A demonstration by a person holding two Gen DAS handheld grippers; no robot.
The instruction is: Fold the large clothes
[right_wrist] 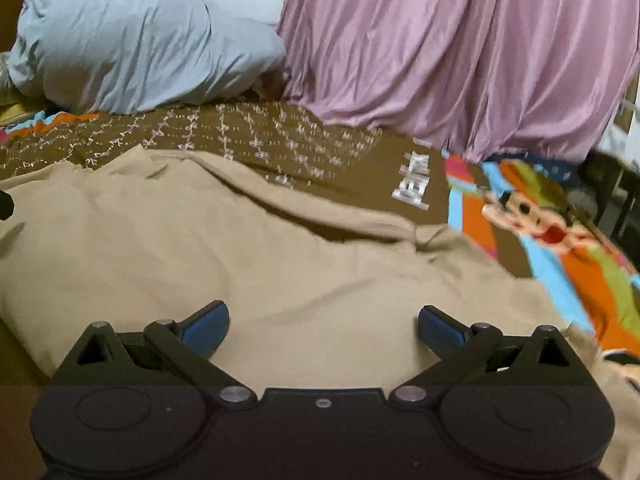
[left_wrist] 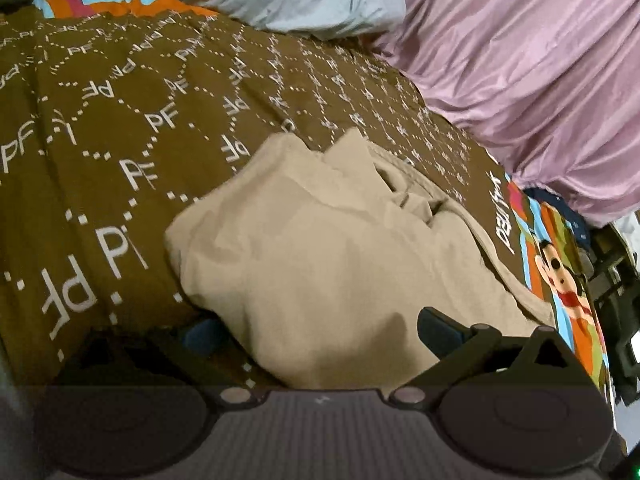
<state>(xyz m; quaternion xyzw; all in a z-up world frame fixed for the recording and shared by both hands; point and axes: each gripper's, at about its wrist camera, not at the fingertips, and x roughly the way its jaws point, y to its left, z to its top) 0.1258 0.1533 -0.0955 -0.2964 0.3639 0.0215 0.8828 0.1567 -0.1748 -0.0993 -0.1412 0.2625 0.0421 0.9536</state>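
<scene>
I see a brown bedspread point(left_wrist: 120, 92) printed with white "PF" letters and dotted lines — along its edge runs a bright border point(right_wrist: 560, 232) with a cartoon monkey. A crumpled pale blue bundle point(right_wrist: 132, 44) sits at the far side, just beside a hanging pink curtain point(right_wrist: 472, 48).

pretty clearly someone's bedroom at home. there's a bed covered with a brown bedspread point(left_wrist: 132, 92) printed all over with white "PF" letters, plus a bright cartoon monkey border point(right_wrist: 536, 224) along the edge. a pale blue pillow point(right_wrist: 132, 44) sits at the far end, and pink satin curtains point(right_wrist: 460, 52) hang right beside the bed
</scene>
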